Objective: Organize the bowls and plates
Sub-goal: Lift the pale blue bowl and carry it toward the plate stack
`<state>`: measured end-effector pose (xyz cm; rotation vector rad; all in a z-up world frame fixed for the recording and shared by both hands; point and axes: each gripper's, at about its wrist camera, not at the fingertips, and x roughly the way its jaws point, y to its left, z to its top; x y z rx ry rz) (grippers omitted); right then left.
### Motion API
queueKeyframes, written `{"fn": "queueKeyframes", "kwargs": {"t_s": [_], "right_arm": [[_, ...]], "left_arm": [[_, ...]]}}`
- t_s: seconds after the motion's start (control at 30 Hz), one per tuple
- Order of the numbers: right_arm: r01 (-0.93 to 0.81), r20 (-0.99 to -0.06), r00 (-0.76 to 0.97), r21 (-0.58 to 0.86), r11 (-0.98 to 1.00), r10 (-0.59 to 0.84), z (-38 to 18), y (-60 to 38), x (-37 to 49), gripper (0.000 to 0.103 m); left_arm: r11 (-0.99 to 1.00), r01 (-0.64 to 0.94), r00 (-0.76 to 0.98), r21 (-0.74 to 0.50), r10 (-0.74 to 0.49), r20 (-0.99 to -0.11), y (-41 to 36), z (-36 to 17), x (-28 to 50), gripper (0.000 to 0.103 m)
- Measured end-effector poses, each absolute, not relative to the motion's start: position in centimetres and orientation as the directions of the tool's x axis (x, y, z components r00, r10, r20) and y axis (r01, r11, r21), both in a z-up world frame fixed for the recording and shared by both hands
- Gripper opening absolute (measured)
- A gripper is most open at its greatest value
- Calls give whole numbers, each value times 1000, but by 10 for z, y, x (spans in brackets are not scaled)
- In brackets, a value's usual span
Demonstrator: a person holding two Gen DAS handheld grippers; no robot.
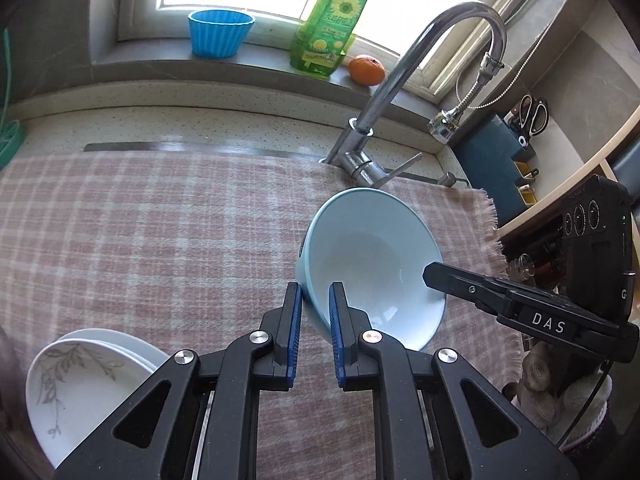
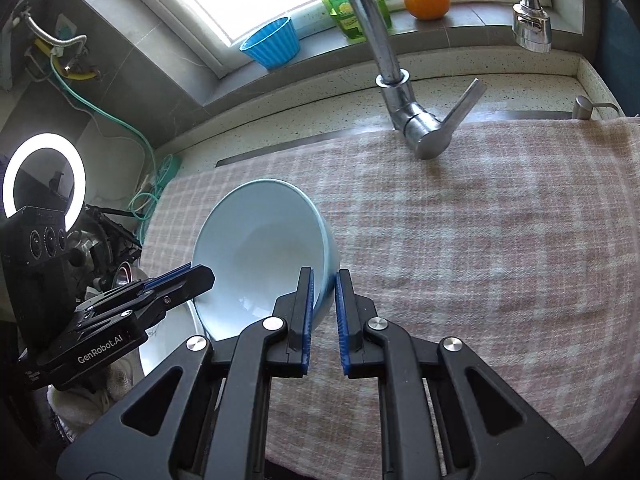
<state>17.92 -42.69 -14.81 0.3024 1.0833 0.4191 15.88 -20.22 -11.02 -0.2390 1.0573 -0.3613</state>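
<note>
A light blue bowl hangs tilted above the pink checked cloth, held by both grippers at opposite sides of its rim. My left gripper is shut on the near rim, one blue pad inside the bowl and one outside. From the right, my right gripper reaches onto the far rim. In the right wrist view the bowl is pinched by my right gripper, with my left gripper on its left edge. A stack of white plates with a leaf pattern lies at lower left; one plate shows under the bowl.
A chrome faucet with a lever stands behind the cloth. On the window sill are a blue ribbed cup, a green bottle and an orange. A ring light glows at left. A holder with scissors stands at right.
</note>
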Motion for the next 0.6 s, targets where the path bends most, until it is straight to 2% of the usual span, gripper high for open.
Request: {"fn": "queueKeyframes", "kwargs": {"t_s": [0.6], "right_arm": [[-294, -760, 391, 431, 853, 519, -119, -279, 145, 11]], "left_arm": [[924, 94, 504, -370, -364, -783, -68, -91, 114, 12]]}}
